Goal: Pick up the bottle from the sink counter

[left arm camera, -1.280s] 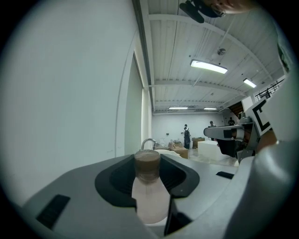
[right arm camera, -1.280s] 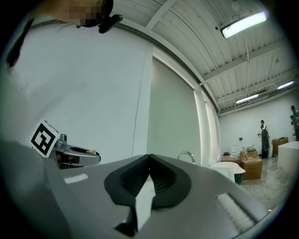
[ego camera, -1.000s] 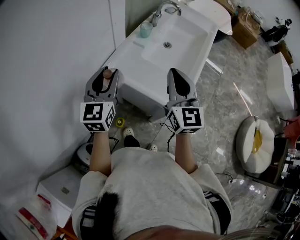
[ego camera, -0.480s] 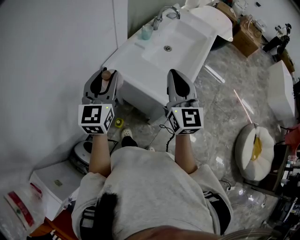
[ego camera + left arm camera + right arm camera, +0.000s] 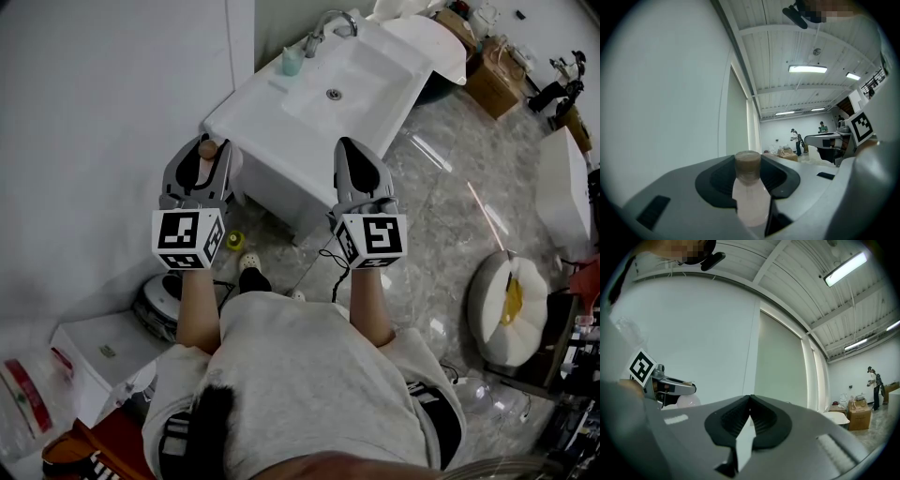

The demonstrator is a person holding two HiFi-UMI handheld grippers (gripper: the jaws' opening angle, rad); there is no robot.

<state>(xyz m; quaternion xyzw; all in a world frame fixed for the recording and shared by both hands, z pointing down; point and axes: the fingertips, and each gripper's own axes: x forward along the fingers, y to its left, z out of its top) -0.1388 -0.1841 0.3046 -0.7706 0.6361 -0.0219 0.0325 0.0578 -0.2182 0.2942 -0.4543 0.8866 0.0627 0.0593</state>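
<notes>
My left gripper [image 5: 751,174] is clamped on the small pale bottle [image 5: 751,199] just under its brown cap [image 5: 747,164]. It holds the bottle cap up, off the white sink counter [image 5: 272,117] and in front of its near corner. My right gripper [image 5: 750,418] is closed on nothing. The bottle looks like light, smooth plastic, probably squeezable, so I judge the neck the safest hold: the cap's rim would stop a slip
</notes>
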